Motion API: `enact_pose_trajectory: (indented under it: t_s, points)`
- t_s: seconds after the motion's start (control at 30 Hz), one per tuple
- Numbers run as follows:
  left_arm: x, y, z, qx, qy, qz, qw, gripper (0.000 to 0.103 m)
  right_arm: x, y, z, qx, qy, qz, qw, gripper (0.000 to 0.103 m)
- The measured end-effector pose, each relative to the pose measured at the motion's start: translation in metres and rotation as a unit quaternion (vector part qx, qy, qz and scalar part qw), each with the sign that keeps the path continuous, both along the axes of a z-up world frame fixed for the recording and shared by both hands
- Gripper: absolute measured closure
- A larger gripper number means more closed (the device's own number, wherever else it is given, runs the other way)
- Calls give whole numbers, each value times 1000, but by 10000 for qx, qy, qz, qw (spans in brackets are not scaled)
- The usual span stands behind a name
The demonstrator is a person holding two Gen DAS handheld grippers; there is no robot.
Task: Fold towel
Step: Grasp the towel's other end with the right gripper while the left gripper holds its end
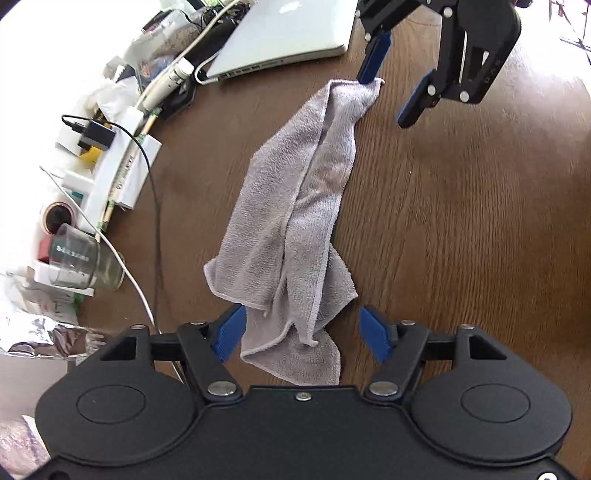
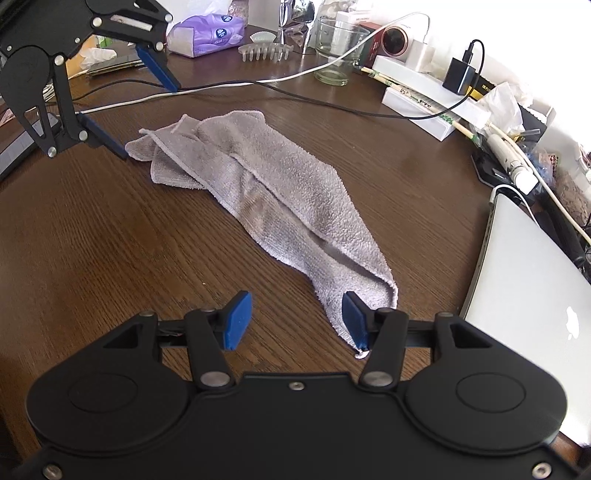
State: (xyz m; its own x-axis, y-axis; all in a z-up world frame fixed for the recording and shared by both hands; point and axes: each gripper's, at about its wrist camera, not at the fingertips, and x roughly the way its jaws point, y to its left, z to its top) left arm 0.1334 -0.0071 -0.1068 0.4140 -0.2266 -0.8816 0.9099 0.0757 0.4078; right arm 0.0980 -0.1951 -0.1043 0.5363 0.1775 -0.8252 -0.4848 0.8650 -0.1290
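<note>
- Towel lies bunched lengthwise on the table, stretched between your two tongs.
- Your left gripper stands apart, straddling the near end.
- Your right gripper stands apart too, one finger touching the far corner.
- Closing now risks pinching several layers, so the fold could come out crooked.

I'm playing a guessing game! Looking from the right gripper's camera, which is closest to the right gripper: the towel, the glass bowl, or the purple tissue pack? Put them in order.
From the right gripper:
1. Towel, touching its right finger.
2. Glass bowl, far back, right of centre.
3. Purple tissue pack, far back left.
The last two are nearly level, so that order is unsure.
</note>
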Motion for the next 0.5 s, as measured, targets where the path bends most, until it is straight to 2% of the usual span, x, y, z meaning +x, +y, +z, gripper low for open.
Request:
enact_pose_trajectory:
  t_s: [0.13,0.2,0.23,0.3,0.33,0.37,0.43,0.5]
  points:
    - [5,0,-7,113,85,-15,9999,36,-2,0,0,9,-3,-22,10000,43]
    - [9,0,-6,47,160,62,9998,41,-3,0,0,14,-4,-33,10000,43]
    - [11,0,-5,20,192,102,9998,44,-4,0,0,16,-4,-37,10000,43]
    - [15,1,-5,-8,245,183,9995,68,-4,0,0,18,-3,-44,10000,43]
    - [16,1,-6,46,244,206,9995,74,-4,-1,0,19,-2,-48,10000,43]
    - [17,1,-8,89,240,199,9995,78,-4,-1,0,20,-1,-51,10000,43]
    - [18,1,-9,100,266,178,9994,80,-5,-1,0,22,0,-58,10000,43]
    - [19,1,-11,110,296,157,9994,89,-5,-1,0,24,2,-66,10000,43]
